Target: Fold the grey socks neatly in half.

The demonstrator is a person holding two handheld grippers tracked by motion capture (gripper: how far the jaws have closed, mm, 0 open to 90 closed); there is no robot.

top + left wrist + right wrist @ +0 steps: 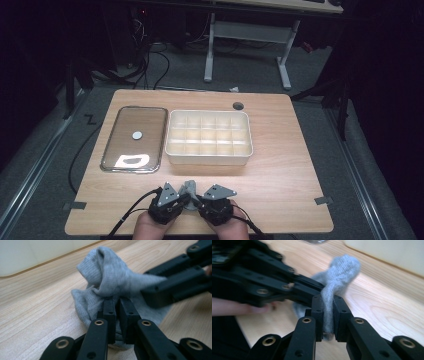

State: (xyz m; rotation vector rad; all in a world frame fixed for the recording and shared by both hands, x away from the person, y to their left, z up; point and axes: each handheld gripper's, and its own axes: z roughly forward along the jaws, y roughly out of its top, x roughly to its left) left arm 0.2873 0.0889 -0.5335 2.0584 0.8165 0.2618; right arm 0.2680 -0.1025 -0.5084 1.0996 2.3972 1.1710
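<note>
A small grey sock [189, 189] lies bunched near the front edge of the wooden table [280, 165], between my two grippers. My left gripper [186, 199] is shut on the sock [105, 287] from the left, its pads [109, 312] pinching the knit fabric low down. From the right, my right gripper [196, 201] is shut on the sock [337, 282] as well, a fold of cloth squeezed between its pads [340, 315]. The two grippers nearly touch, and a hand holds each at the table's front edge.
A cream plastic box [208, 159] with several compartments stands in the middle of the table. Left of it lies a clear lid [134, 139] with a metal rim. A desk frame and cables stand on the floor beyond the far edge.
</note>
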